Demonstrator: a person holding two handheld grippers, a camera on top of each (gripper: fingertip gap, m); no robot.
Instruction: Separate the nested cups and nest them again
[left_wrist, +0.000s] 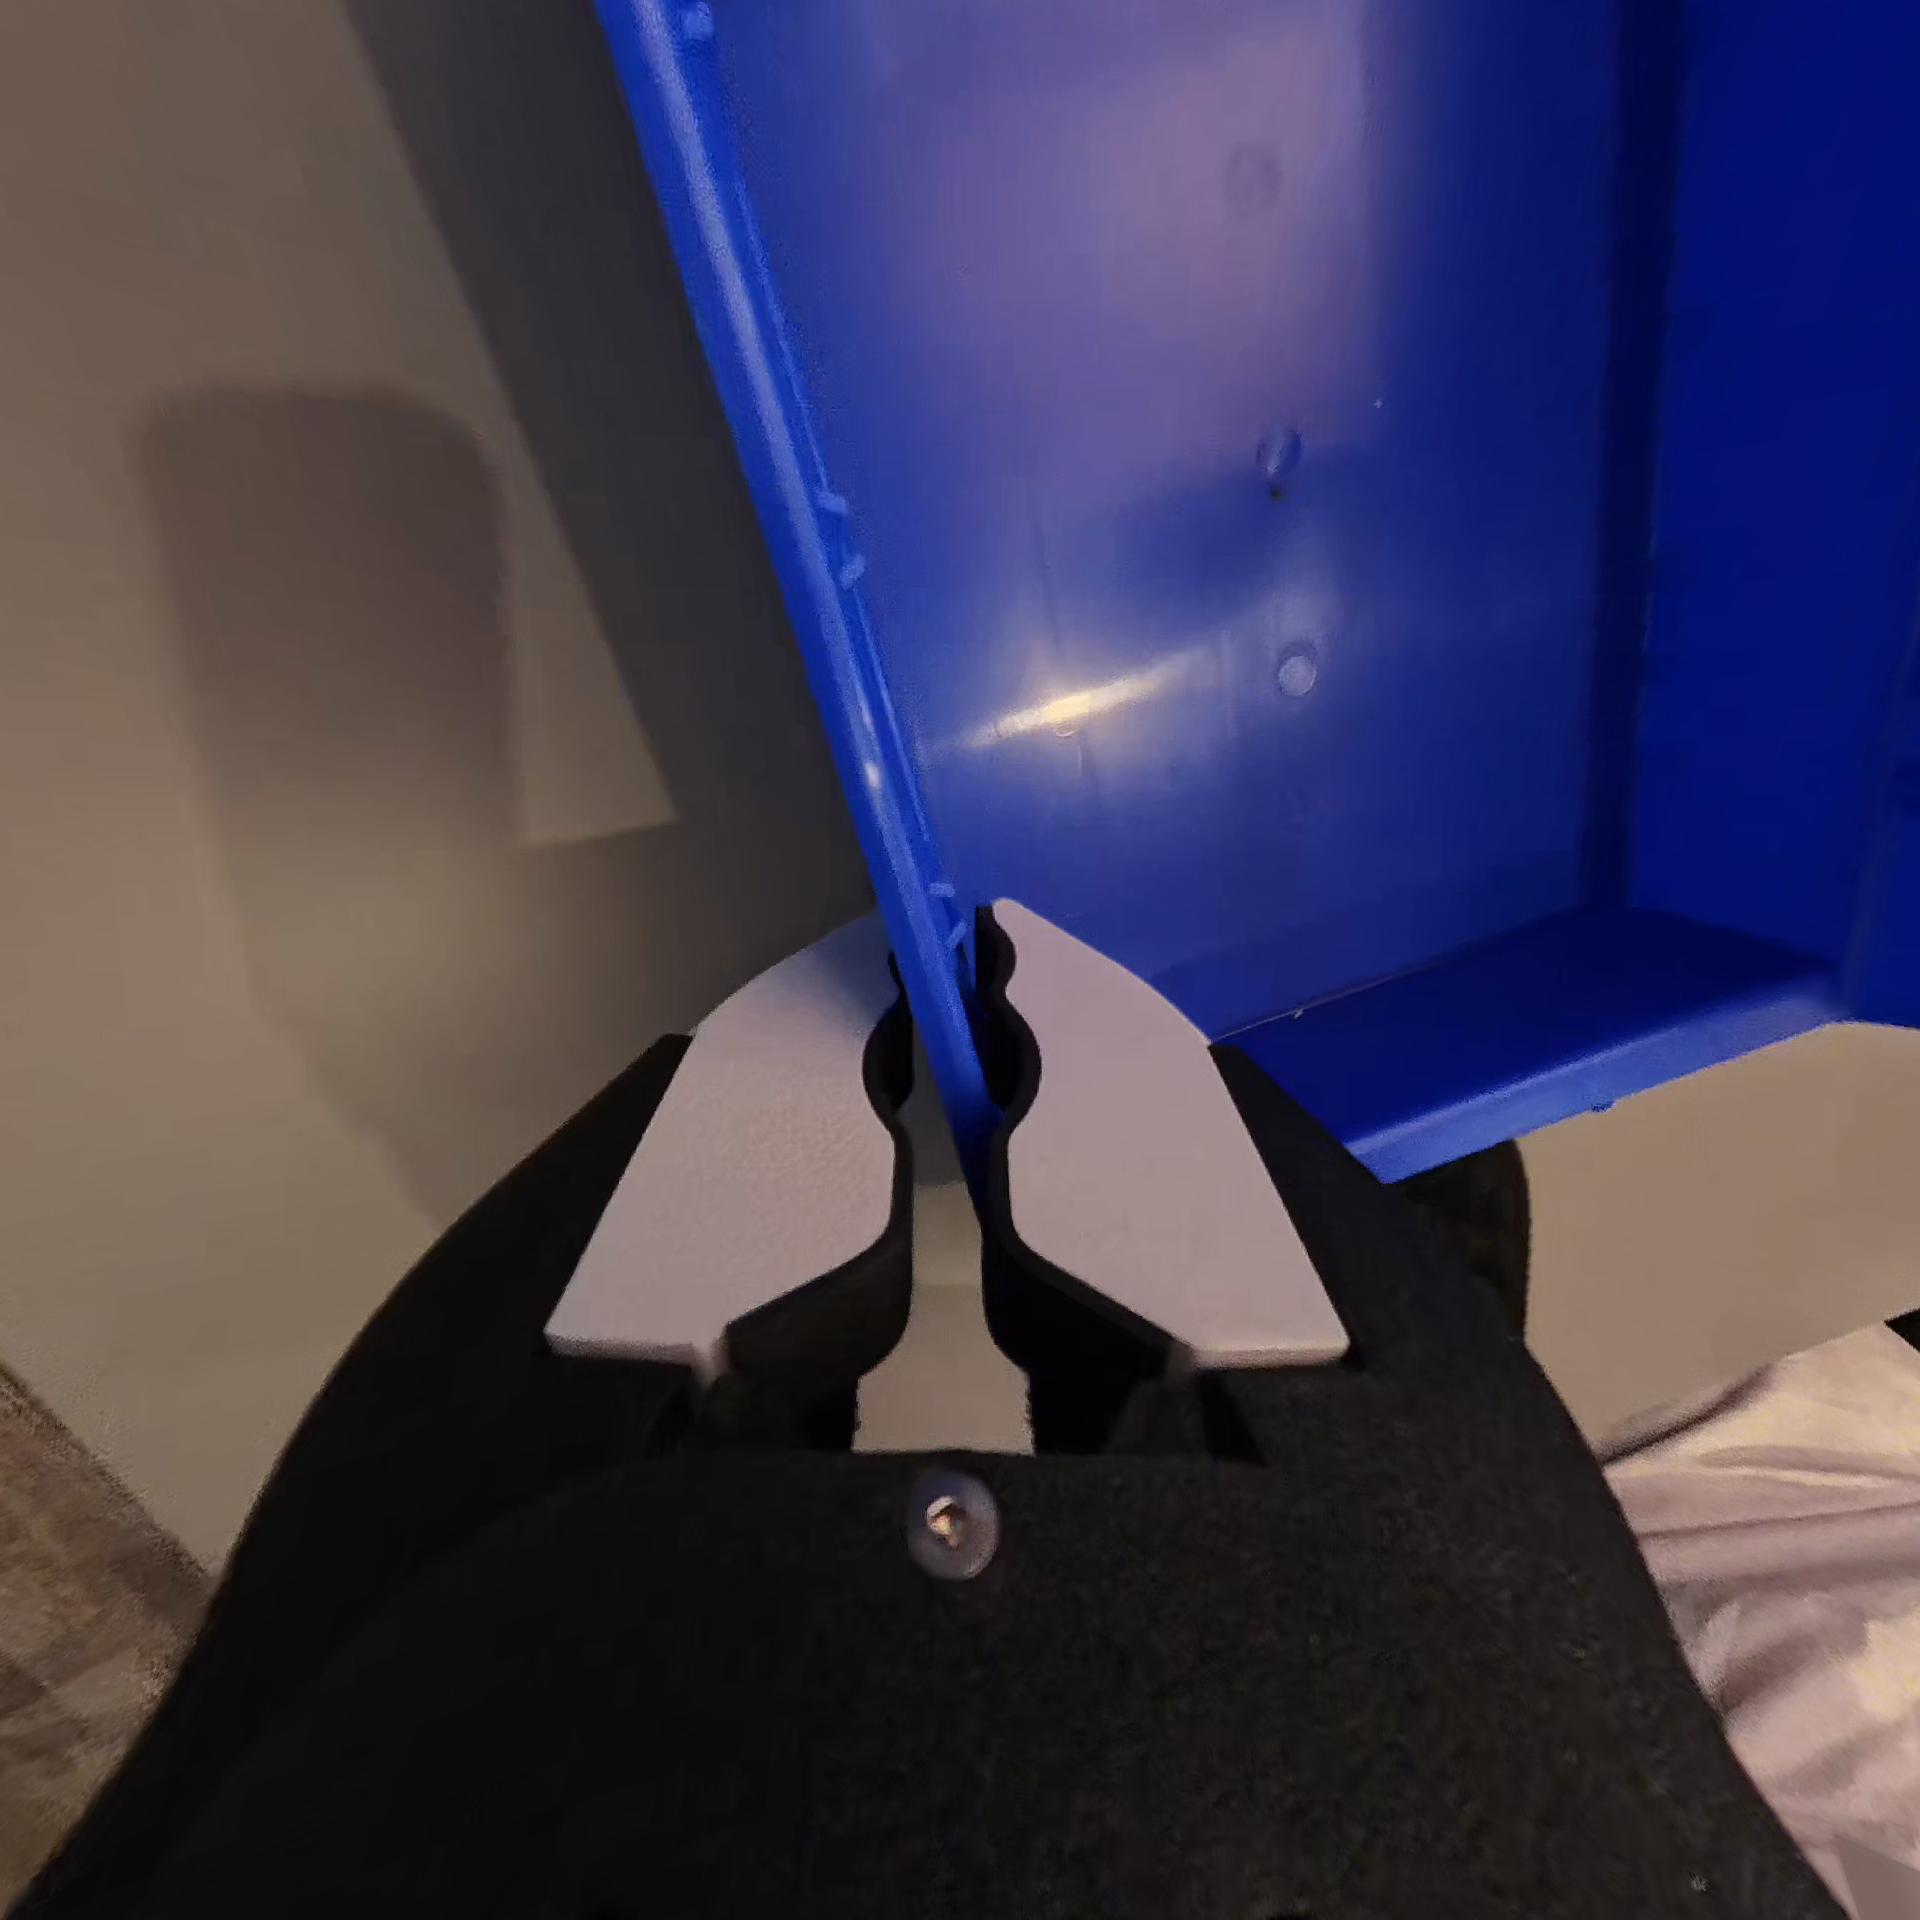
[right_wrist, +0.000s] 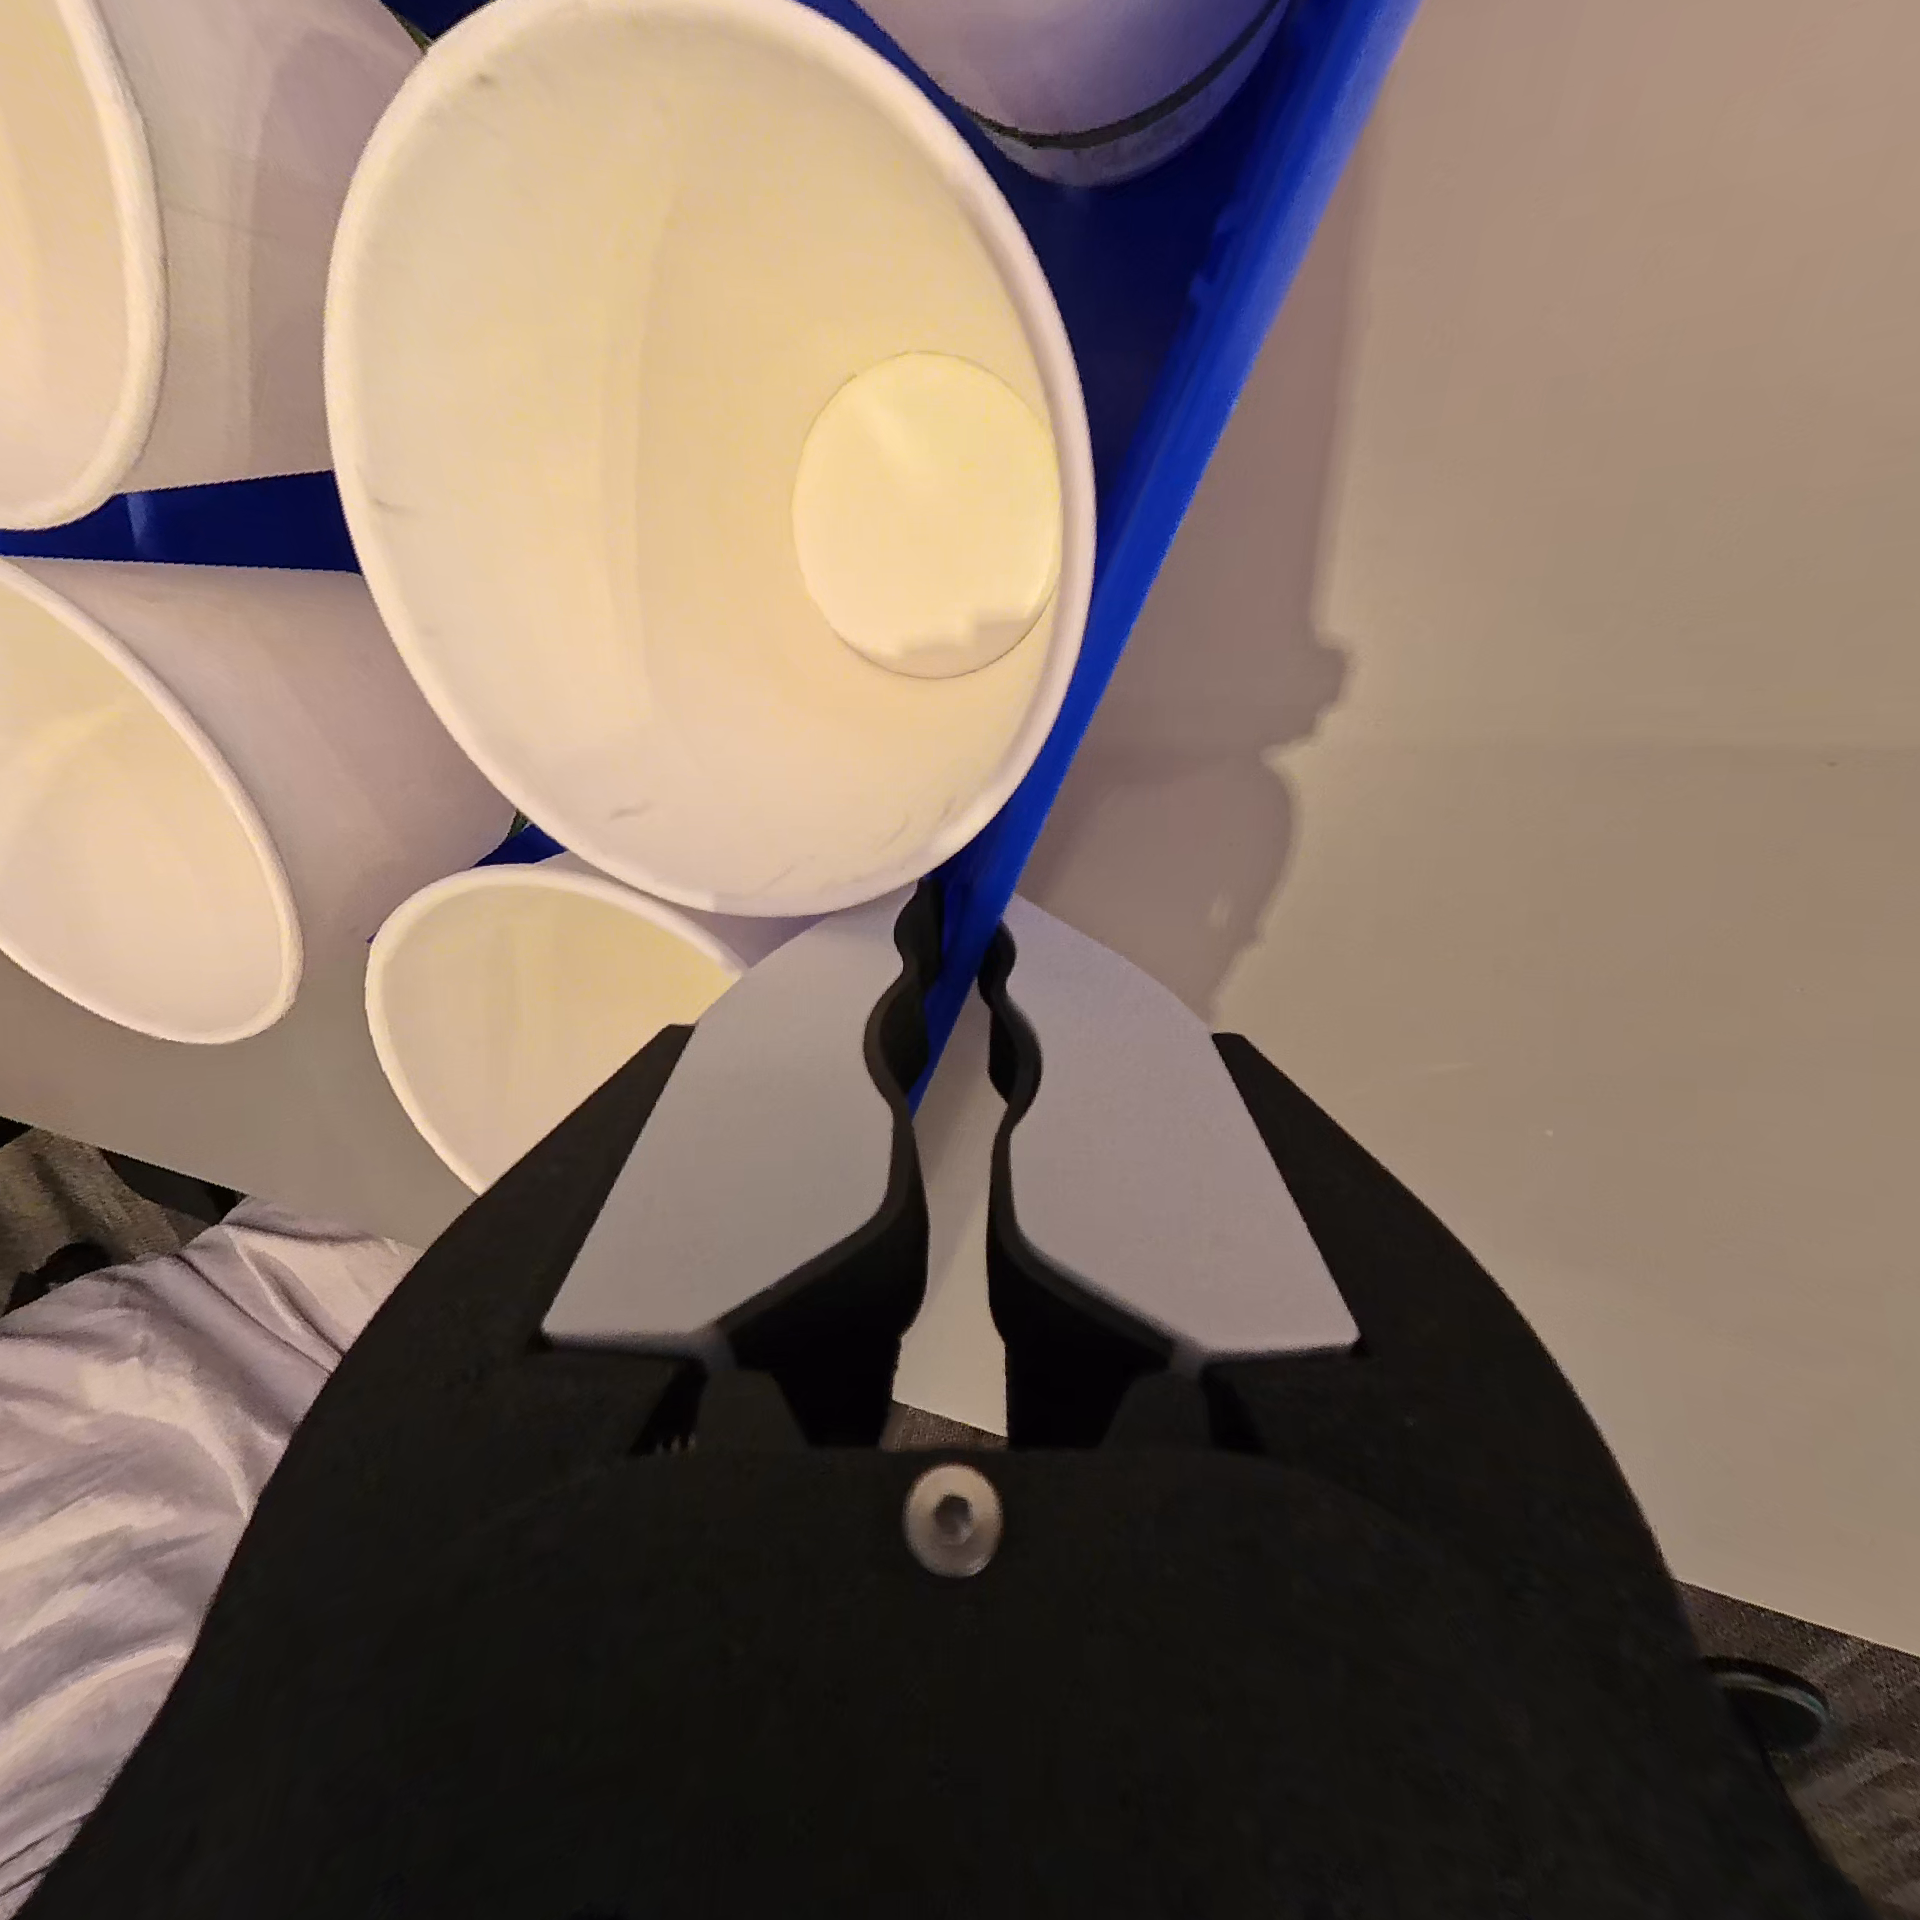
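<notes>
Both of our grippers clamp the blue tray's walls: the left gripper (left_wrist: 940, 1023) pinches one wall of the blue tray (left_wrist: 1299, 520) between its fingers, the right gripper (right_wrist: 951, 1023) the opposite wall. Four white cups (right_wrist: 665, 468) sit separate in the tray, just left of the right fingers, over the pale bench (right_wrist: 1558, 520).

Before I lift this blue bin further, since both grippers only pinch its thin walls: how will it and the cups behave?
The blue bin looks like thin moulded plastic, so it may flex where the left gripper and right gripper pinch it. The paper cups already lean loose, so they likely slide or tip.
</notes>
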